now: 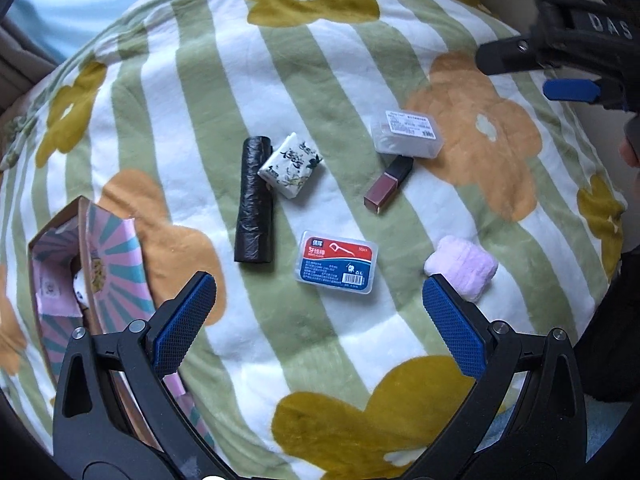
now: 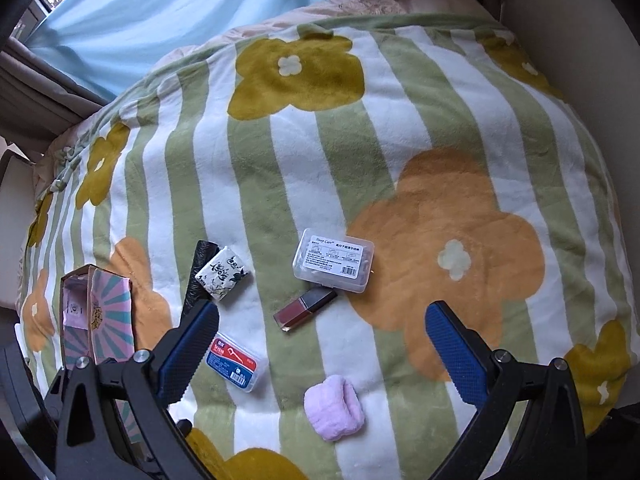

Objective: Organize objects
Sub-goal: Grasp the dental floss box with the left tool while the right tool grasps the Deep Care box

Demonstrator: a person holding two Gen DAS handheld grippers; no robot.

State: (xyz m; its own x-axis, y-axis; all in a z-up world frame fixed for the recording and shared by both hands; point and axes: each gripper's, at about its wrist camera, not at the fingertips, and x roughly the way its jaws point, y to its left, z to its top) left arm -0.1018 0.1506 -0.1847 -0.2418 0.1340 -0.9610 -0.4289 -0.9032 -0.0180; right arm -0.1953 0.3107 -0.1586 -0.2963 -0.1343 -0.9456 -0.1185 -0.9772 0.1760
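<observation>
Loose items lie on a flowered blanket: a black bag roll (image 1: 255, 200), a tissue pack (image 1: 291, 165) (image 2: 225, 275), a dark red lipstick (image 1: 389, 185) (image 2: 305, 309), a clear floss box (image 1: 407, 133) (image 2: 333, 261), a red-and-blue floss pick box (image 1: 337, 262) (image 2: 234, 362) and a folded pink cloth (image 1: 462, 267) (image 2: 334, 407). An open pink patterned box (image 1: 80, 264) (image 2: 96, 312) sits at the left. My left gripper (image 1: 320, 320) hovers open above the red-and-blue box. My right gripper (image 2: 320, 354) hangs open over the pink cloth; it also shows at upper right in the left wrist view (image 1: 560, 68).
The striped blanket (image 2: 304, 160) covers a rounded bed. A light blue curtain (image 2: 160, 12) and window frame stand behind it. A beige wall (image 2: 580, 40) bounds the right side. A person's fingers (image 1: 630, 152) show at the right edge.
</observation>
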